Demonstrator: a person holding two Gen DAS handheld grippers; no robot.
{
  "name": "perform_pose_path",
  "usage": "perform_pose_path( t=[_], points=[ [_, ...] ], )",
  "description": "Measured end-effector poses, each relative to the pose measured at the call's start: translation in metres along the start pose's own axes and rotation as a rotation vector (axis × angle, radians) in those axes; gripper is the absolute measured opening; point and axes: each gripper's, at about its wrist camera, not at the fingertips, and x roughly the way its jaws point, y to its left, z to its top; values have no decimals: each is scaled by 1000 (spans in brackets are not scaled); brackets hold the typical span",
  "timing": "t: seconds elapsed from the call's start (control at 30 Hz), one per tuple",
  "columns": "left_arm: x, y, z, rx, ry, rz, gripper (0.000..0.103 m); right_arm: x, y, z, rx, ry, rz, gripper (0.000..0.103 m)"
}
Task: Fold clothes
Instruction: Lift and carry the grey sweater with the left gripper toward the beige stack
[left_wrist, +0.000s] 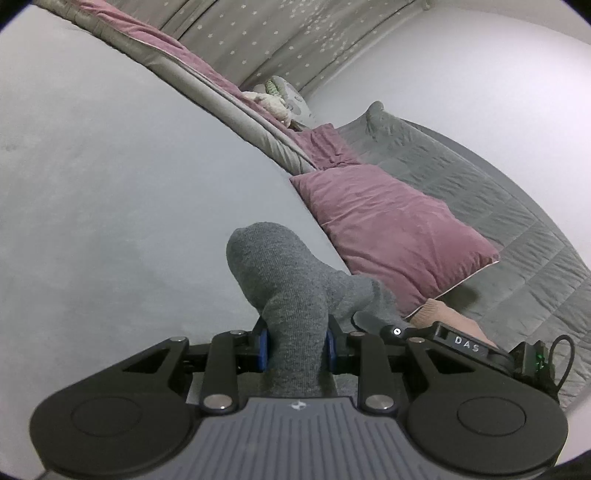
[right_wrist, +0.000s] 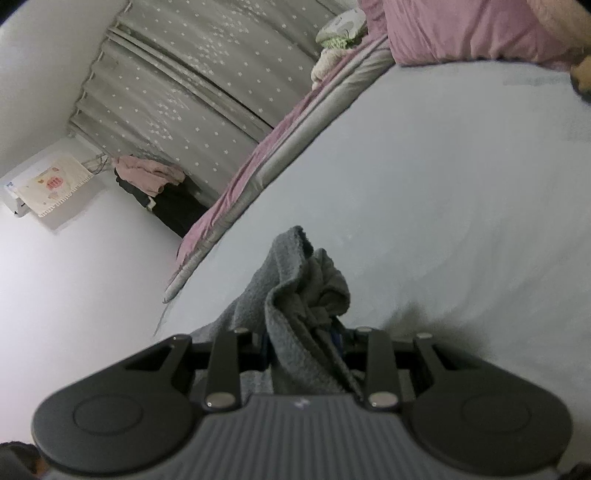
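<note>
Left gripper is pinching the grey sock between its blue pads; right gripper is clamping its bunched cuff above the bed.

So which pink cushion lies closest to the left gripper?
The large pink pillow lying flat on the grey quilt, just beyond the held grey sock; the other pink cushion sits farther back.

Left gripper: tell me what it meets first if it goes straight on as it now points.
Beyond the gray sock that the left gripper clamps, probably the pale bed sheet; depth is unclear.
</note>
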Motion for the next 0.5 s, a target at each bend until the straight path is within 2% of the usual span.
perform_pose_path(
  t=[0.3,0.5],
  points=[
    [-13,-48,10,59,4,-12,25,-49,18,12,-3,-76,18,27],
    [-13,-92,20,106,7,-44,25,-91,34,35,-26,-135,16,27]
  ],
)
